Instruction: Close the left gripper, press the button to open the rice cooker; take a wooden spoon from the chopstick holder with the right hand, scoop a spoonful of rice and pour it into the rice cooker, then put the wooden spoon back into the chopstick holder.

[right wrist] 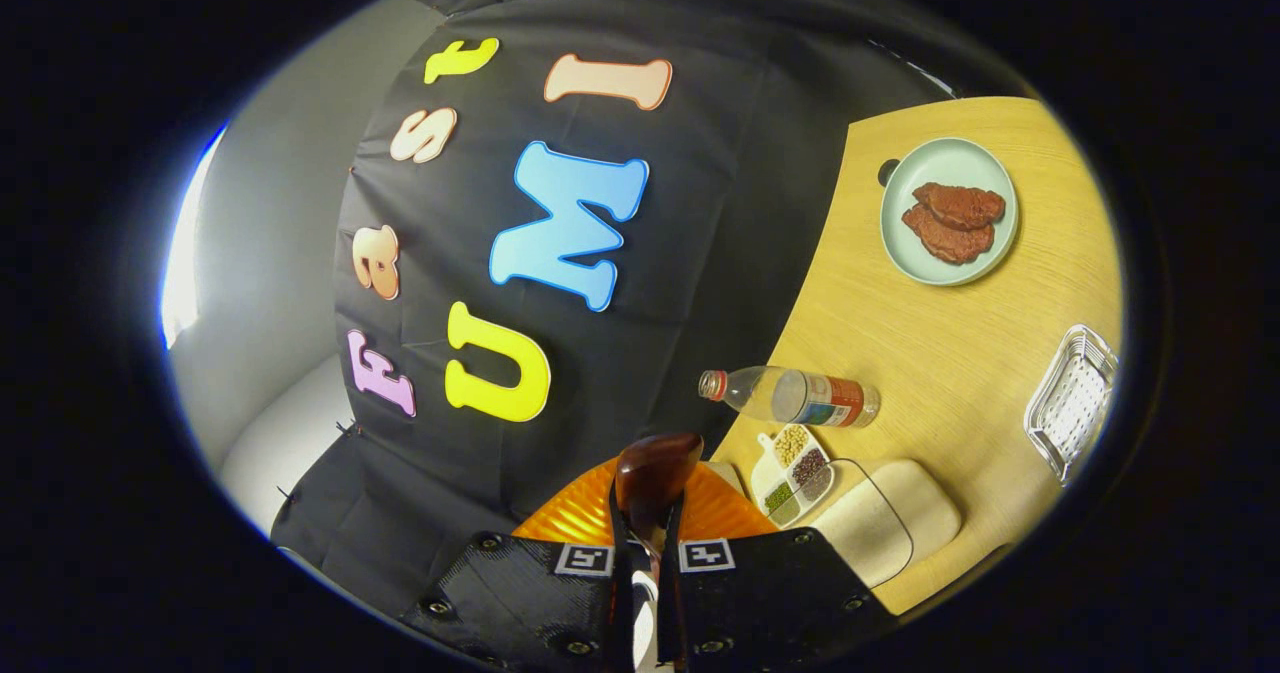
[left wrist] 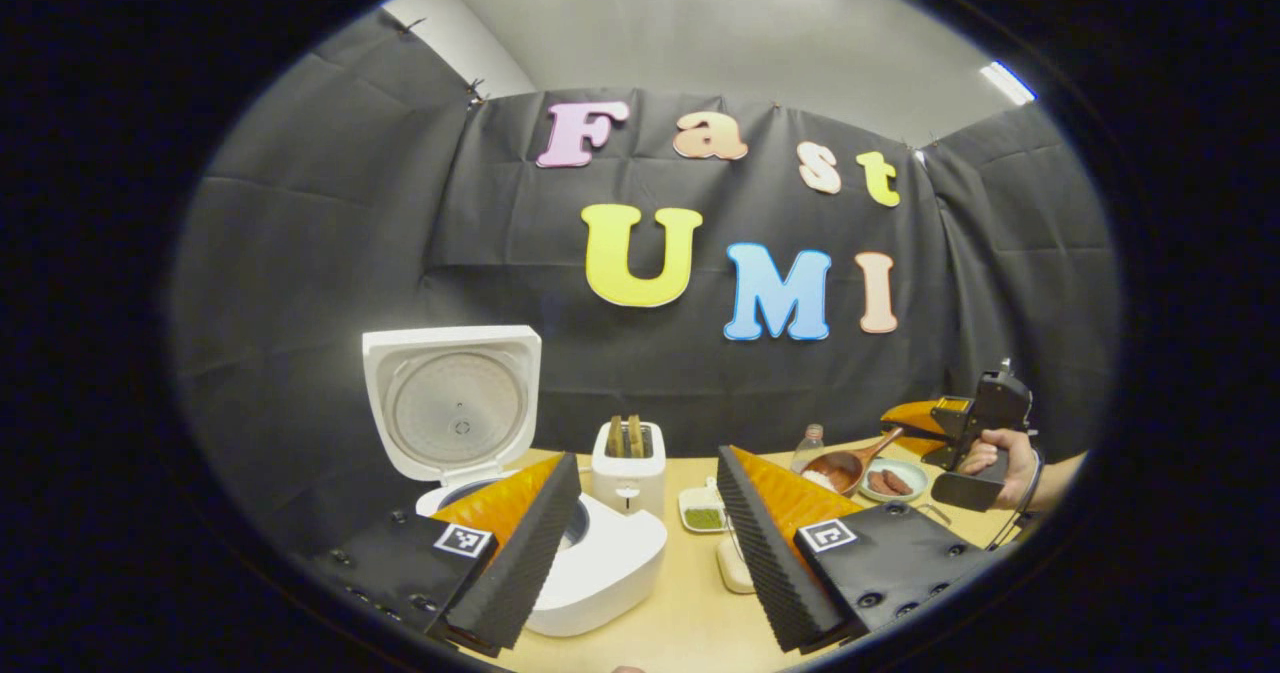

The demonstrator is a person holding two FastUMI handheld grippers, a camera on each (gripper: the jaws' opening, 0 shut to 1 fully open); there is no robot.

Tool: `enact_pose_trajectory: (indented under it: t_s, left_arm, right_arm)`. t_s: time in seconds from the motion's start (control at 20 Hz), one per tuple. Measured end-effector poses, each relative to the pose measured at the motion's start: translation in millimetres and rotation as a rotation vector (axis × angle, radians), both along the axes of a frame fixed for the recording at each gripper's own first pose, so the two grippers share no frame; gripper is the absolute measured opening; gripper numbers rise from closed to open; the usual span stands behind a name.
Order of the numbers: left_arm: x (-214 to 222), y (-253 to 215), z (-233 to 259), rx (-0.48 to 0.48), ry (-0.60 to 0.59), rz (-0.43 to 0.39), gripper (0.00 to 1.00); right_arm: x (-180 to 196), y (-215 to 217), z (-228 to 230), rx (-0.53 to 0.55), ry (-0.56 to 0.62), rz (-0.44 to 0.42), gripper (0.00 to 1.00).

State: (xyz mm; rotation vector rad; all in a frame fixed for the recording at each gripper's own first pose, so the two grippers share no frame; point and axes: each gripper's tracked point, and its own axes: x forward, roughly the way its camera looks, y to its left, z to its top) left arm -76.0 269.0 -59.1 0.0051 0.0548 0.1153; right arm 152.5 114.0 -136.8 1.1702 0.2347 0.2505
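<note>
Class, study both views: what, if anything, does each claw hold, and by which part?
The right claw holds the wooden spoon by its handle, with rice in the bowl. The left claw is open and holds nothing.

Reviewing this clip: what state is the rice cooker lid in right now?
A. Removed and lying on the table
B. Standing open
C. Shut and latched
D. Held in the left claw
B: in the left gripper view the rice cooker lid stands upright, showing its inner plate.

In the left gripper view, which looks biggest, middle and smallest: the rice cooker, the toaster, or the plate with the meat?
Largest to smallest as they look:
1. rice cooker, lid up
2. toaster
3. plate
The cooker sits nearest the camera, which exaggerates its size.
</note>
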Motion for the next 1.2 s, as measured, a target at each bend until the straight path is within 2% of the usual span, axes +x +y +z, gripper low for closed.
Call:
enact_pose_trajectory:
  t_s: [0.25, 0.6, 0.7, 0.8, 0.9, 1.05, 1.2]
  left_arm:
    - [-8, 13, -2, -0.021, -0.015, 0.016, 0.95]
    - [-20, 38, -6, -0.036, -0.019, 0.047, 0.95]
    - [-24, 41, 5, -0.042, -0.064, 0.04, 0.96]
    - [-27, 51, 4, -0.041, -0.067, 0.049, 0.92]
    - [-28, 63, 3, -0.034, -0.066, 0.064, 0.99]
    - [-34, 77, -3, -0.03, -0.056, 0.087, 0.92]
    - [-37, 84, -10, -0.035, -0.044, 0.087, 0.92]
  right_arm:
    - [2, 34, 25, -0.001, -0.014, 0.059, 0.09]
    - [15, 94, 48, 0.057, -0.032, 0.162, 0.09]
    - [19, 117, 52, 0.065, -0.039, 0.195, 0.09]
    - [24, 140, 53, 0.07, -0.042, 0.225, 0.09]
    - [27, 160, 53, 0.064, -0.045, 0.251, 0.09]
    - [30, 190, 51, 0.043, -0.043, 0.292, 0.09]
    - [35, 217, 46, -0.004, -0.031, 0.336, 0.09]
